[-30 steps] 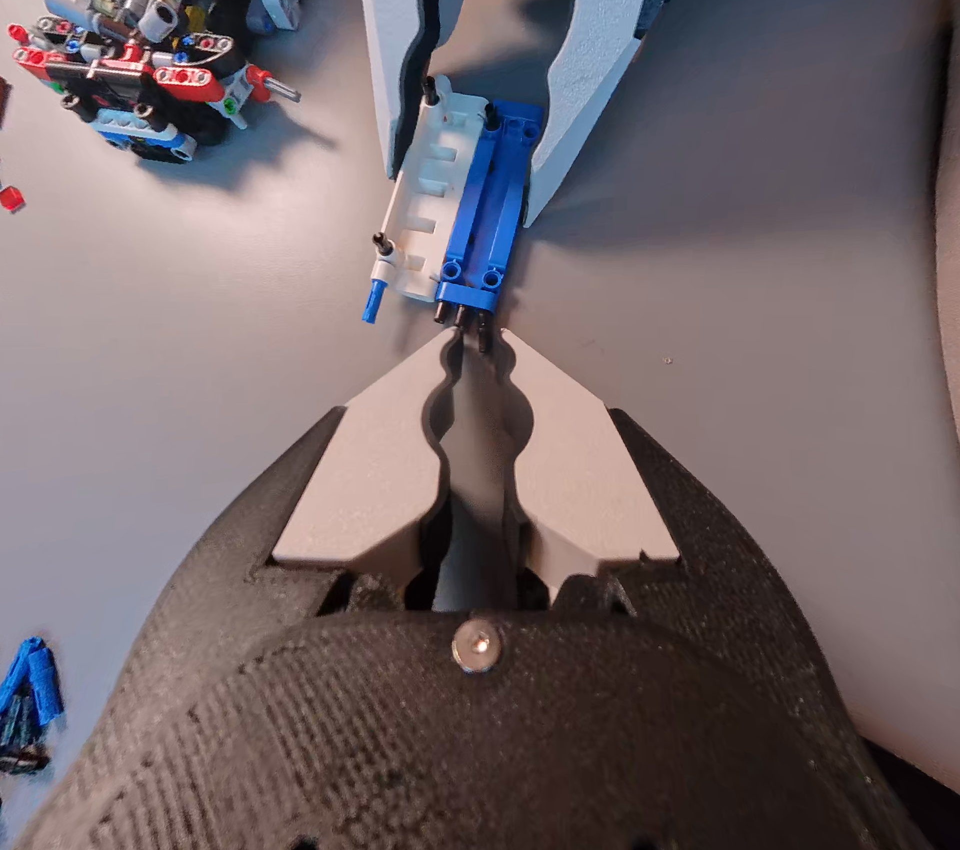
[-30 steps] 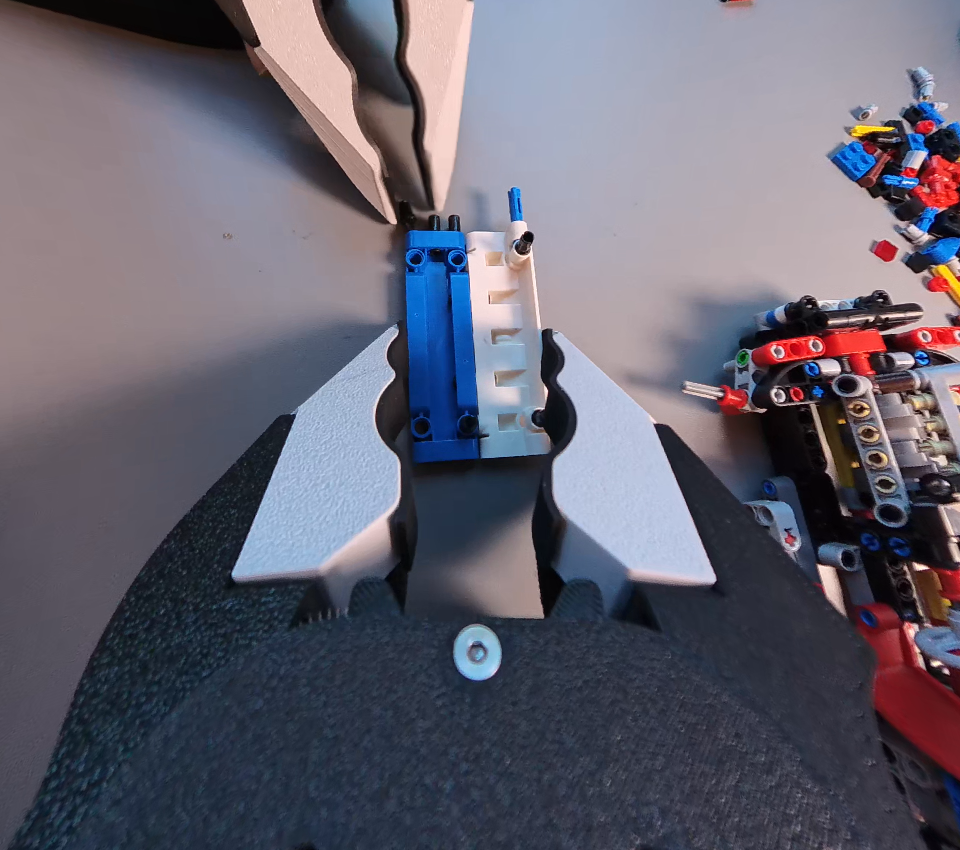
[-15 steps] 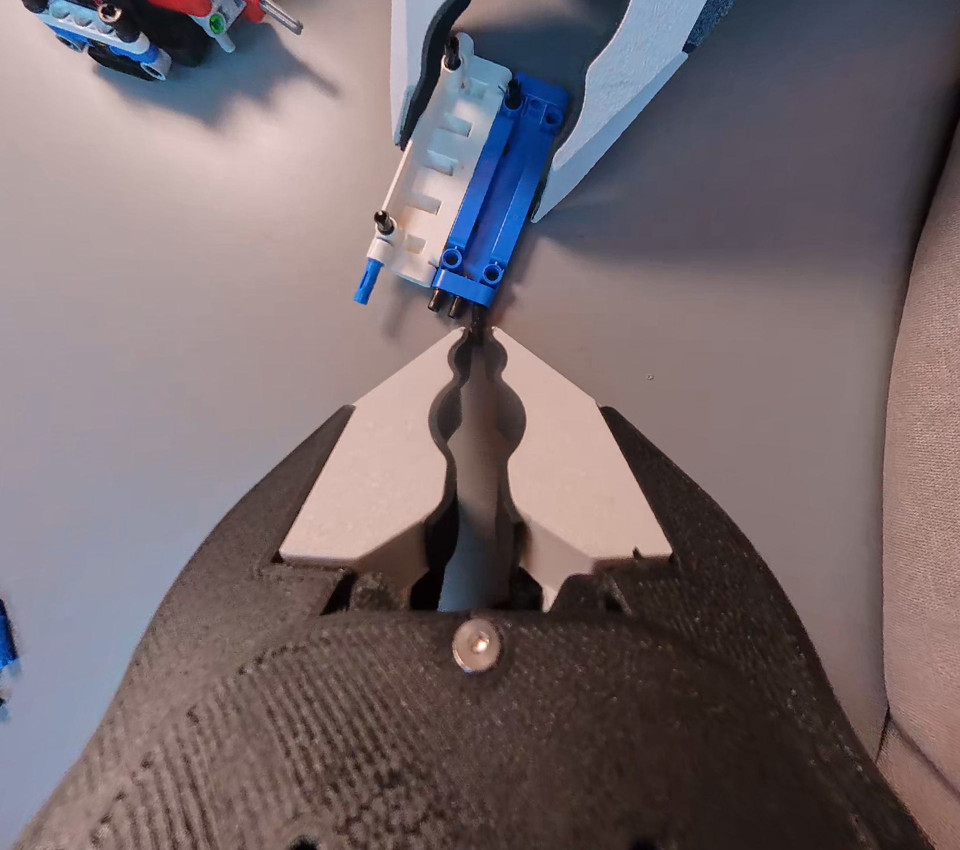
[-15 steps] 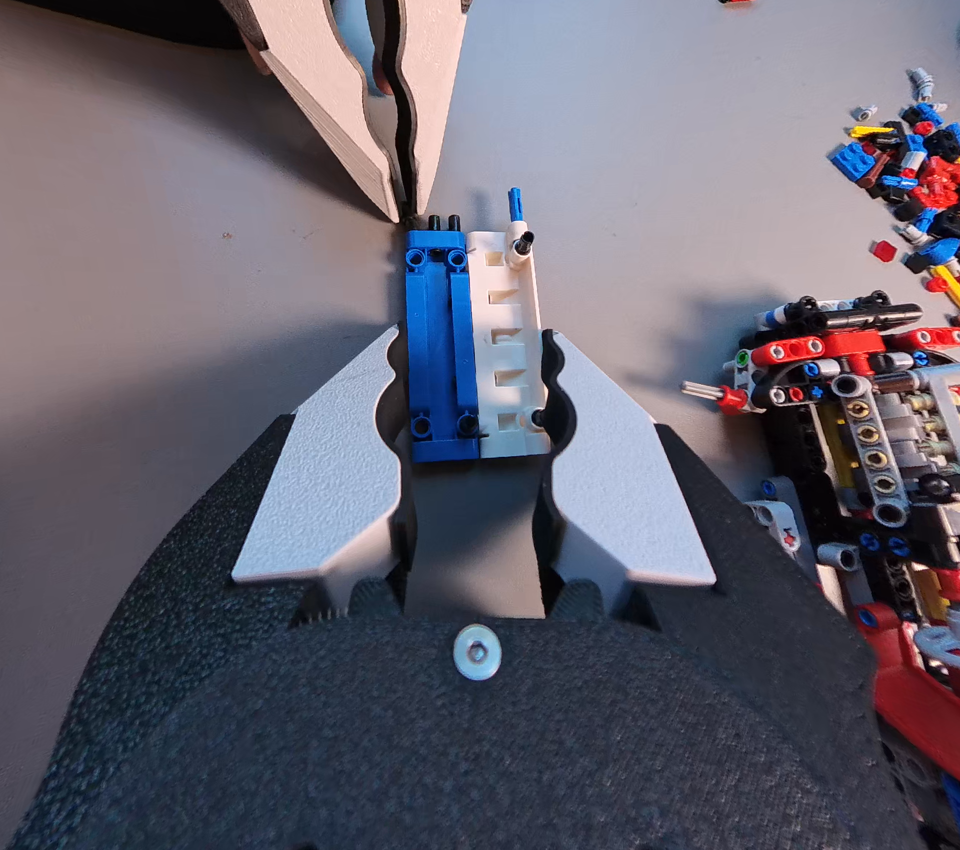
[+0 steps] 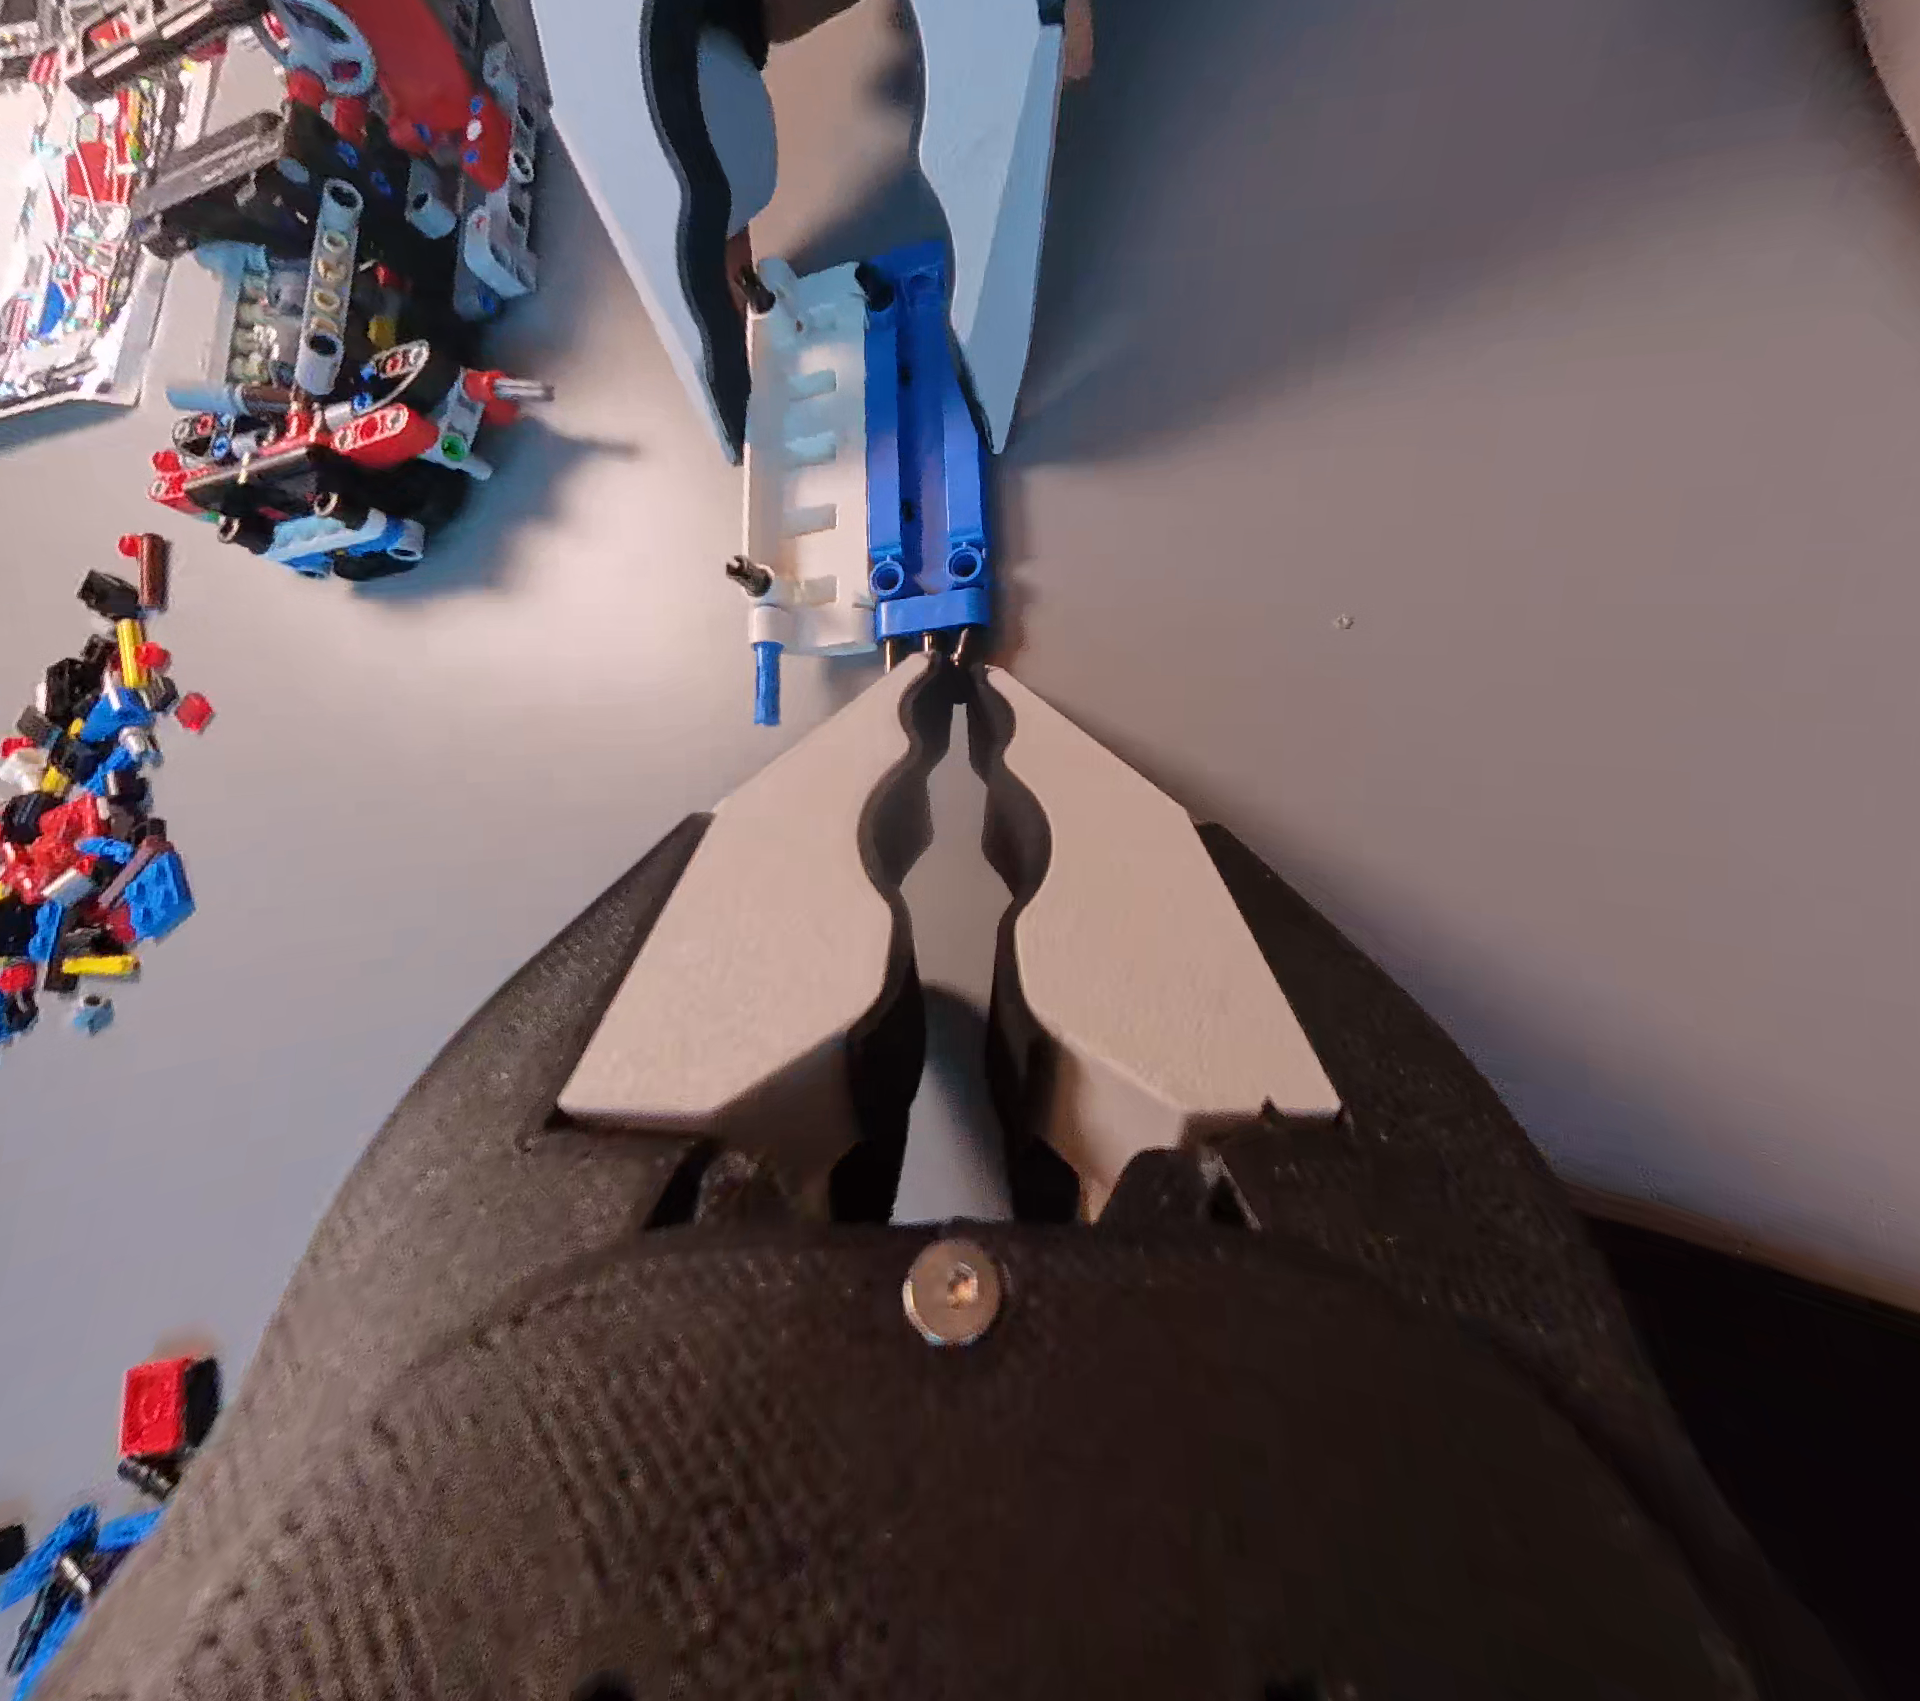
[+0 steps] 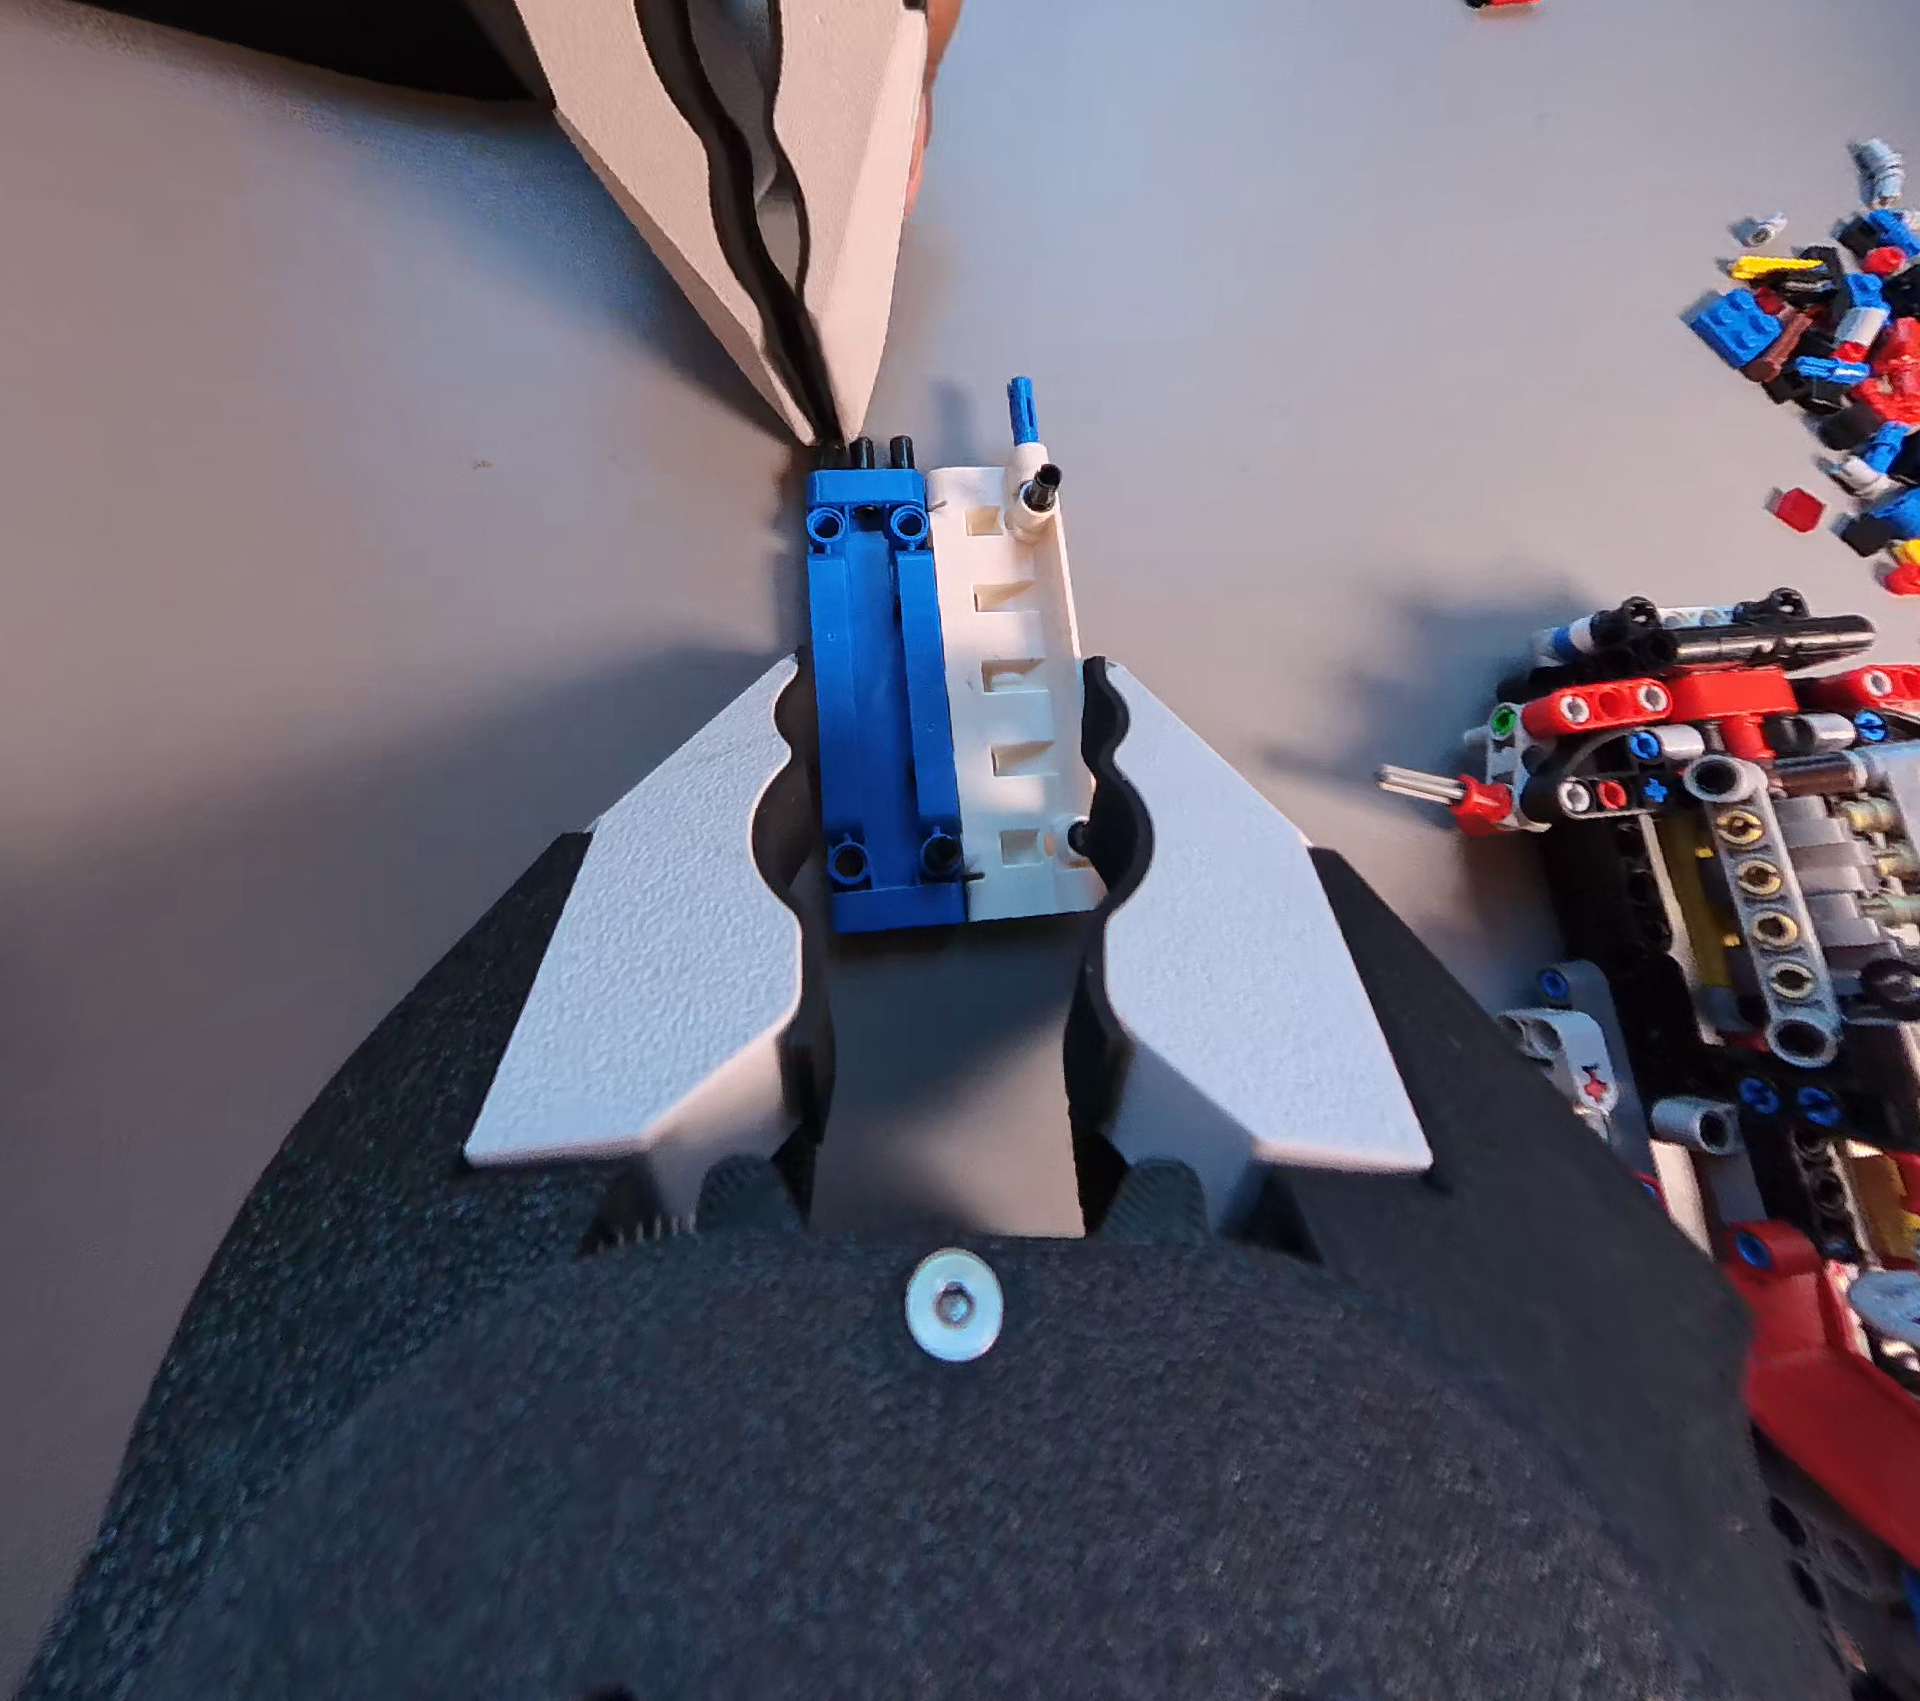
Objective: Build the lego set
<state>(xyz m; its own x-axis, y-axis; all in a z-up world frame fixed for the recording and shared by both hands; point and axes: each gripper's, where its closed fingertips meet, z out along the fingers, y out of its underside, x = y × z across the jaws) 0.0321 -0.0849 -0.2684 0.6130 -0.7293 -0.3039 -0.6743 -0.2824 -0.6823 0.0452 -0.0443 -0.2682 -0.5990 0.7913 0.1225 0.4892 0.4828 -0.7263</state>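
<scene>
Piece: a flat blue-and-white plastic lego panel assembly (image 6: 940,706) lay on the grey desk (image 6: 312,508), at 12 o'clock from my right hand-held gripper (image 6: 945,778).
Right grip: I clamped its long sides.
Left grip: my left hand-held gripper (image 5: 948,683) was nearly closed on a short black pin (image 5: 943,652) at the panel's end.
Handling: light, stiff, slick; I judged the side edges the safest hold.

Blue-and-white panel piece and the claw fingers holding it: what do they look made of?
Blue-and-white panel piece: looks like hard moulded plastic, smooth with a slight sheen, with crisp pin holes and slots. Right claw fingers: probably rigid printed plastic, matte pale grey, finely pebbled, with what seem to be dark, possibly rubbery, wavy inner pads.
</scene>
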